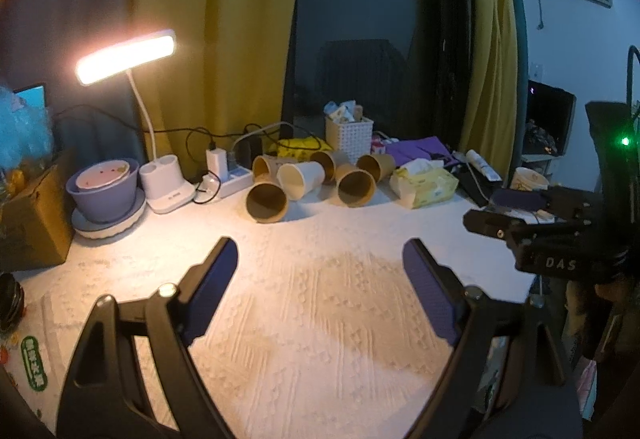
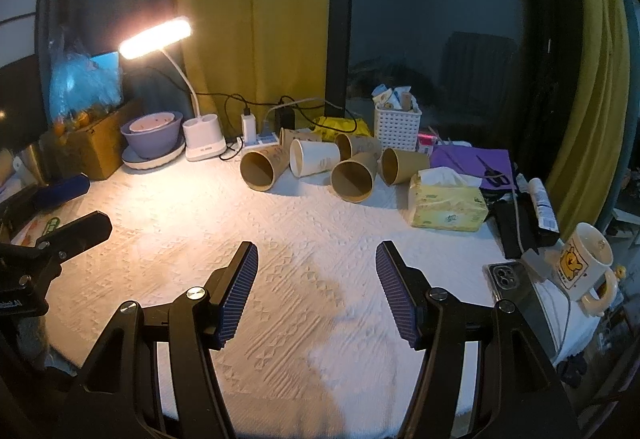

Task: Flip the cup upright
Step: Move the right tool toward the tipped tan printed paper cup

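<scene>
- Six paper cups lie tipped on their sides in a cluster at the far side of the white textured worktop (image 2: 168, 207), mouths turned toward the cameras, beside a lit desk lamp (image 2: 156, 33).
- The left claw (image 1: 316, 279) hangs wide open and empty over bare cloth, well short of the cups; the right claw (image 2: 316, 287) is likewise spread wide with nothing between its pads.
- The nearest candidates are the left brown cup (image 2: 264, 169), the white cup (image 2: 314, 157) just behind it and the middle brown cup (image 2: 354, 179); none stands upright yet.
- The approach appears not yet begun: no cup is touched.
- The next move likely calls for reaching far, closing across one cup's wall and rotating it mouth-up, without crushing the thin paper or nudging the neighbours and the tissue pack (image 2: 448, 205).
</scene>
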`<action>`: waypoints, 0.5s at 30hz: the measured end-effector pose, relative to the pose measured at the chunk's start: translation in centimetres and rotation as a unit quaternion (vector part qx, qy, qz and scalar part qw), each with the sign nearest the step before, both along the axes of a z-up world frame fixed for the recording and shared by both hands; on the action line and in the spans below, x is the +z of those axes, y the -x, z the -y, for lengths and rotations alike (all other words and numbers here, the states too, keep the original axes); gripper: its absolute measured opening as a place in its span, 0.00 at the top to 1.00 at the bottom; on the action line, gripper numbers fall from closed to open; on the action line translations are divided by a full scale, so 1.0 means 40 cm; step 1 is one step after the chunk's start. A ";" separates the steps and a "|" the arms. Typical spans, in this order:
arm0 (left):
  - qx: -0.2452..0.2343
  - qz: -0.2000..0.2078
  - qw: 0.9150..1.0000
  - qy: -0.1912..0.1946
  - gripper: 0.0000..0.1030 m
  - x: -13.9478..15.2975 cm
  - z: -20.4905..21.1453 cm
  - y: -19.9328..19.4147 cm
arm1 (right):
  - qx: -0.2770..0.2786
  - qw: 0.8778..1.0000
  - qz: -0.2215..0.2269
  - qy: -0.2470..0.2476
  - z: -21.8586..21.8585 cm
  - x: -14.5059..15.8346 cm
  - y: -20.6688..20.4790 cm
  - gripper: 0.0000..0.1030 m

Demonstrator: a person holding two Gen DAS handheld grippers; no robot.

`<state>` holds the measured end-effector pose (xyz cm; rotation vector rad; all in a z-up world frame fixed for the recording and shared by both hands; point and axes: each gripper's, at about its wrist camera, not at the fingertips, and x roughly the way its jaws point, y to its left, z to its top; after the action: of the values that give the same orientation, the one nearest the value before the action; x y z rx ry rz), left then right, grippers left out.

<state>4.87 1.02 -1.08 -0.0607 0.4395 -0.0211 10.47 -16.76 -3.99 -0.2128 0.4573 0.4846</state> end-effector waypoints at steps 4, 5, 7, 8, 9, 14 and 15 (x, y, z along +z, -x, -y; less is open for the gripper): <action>0.001 -0.009 1.000 -0.002 0.17 -0.006 -0.016 -0.067 | 0.000 1.000 -0.009 0.000 -0.013 -0.010 -0.059 0.37; 0.002 -0.010 1.000 -0.002 0.17 -0.007 -0.019 -0.078 | 0.000 1.000 -0.012 -0.001 -0.015 -0.012 -0.075 0.37; 0.003 -0.017 1.000 0.000 0.17 -0.014 -0.029 -0.114 | 0.000 1.000 -0.017 -0.001 -0.022 -0.016 -0.112 0.37; 0.005 -0.023 1.000 0.001 0.17 -0.019 -0.037 -0.141 | 0.000 1.000 -0.019 -0.002 -0.026 -0.017 -0.129 0.37; 0.007 -0.026 1.000 0.001 0.17 -0.023 -0.041 -0.155 | 0.000 1.000 -0.021 -0.002 -0.030 -0.019 -0.146 0.37; 0.013 -0.053 0.998 0.005 0.17 -0.052 -0.069 -0.258 | 0.001 0.999 -0.033 -0.003 -0.048 -0.026 -0.245 0.37; 0.015 -0.057 0.998 0.004 0.17 -0.056 -0.073 -0.275 | 0.001 0.999 -0.035 -0.003 -0.052 -0.027 -0.267 0.37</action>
<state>15.87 3.94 -3.32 -0.0769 0.5531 0.0093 21.16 -14.69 -5.06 -0.1906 0.5242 0.4966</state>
